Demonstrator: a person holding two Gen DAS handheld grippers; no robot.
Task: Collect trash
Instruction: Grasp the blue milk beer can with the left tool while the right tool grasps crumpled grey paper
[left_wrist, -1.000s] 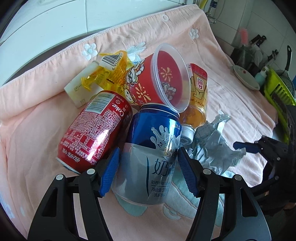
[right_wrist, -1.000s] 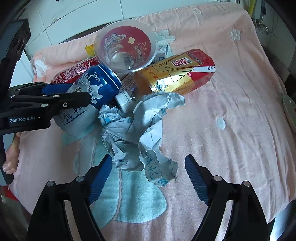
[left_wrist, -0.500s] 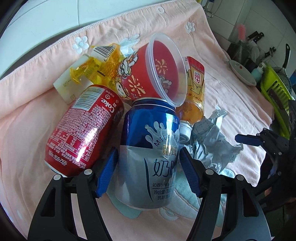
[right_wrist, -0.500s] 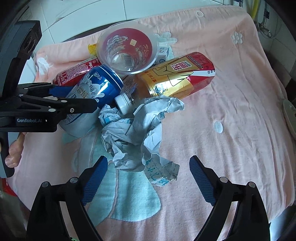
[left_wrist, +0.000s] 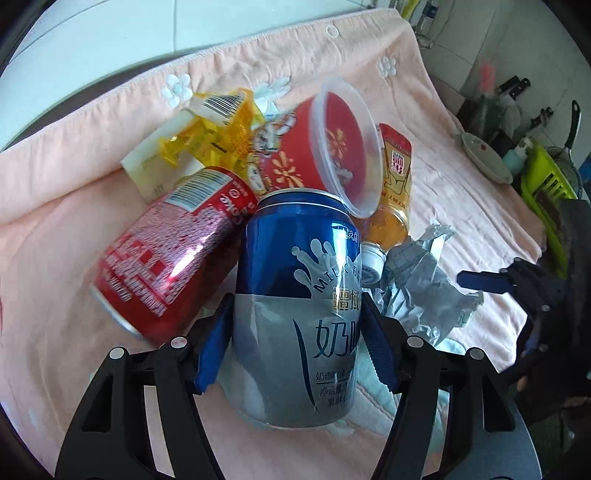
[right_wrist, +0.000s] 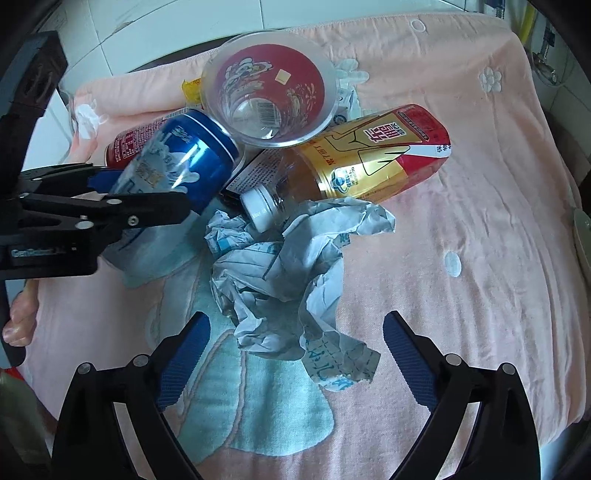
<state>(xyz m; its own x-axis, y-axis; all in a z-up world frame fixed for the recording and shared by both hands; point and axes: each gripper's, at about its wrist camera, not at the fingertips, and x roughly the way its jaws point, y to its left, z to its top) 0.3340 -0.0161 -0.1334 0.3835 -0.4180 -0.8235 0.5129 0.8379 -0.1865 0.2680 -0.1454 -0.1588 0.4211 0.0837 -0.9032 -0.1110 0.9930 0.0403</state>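
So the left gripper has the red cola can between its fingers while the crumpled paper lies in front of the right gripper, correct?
Not quite. The left gripper has the blue and silver can between its fingers; the red cola can lies beside it on the pink towel, as the left wrist view shows. The crumpled paper does lie in front of the right gripper.

The towel (right_wrist: 480, 229) is soft pink with white flowers and a pale green shape; one can (left_wrist: 299, 295) is blue on top and silver below; the other can (left_wrist: 173, 254) is red; the cup (left_wrist: 325, 147) is red with flower marks; the bottle (right_wrist: 369, 158) is gold and red; the paper (right_wrist: 284, 273) is grey-white.
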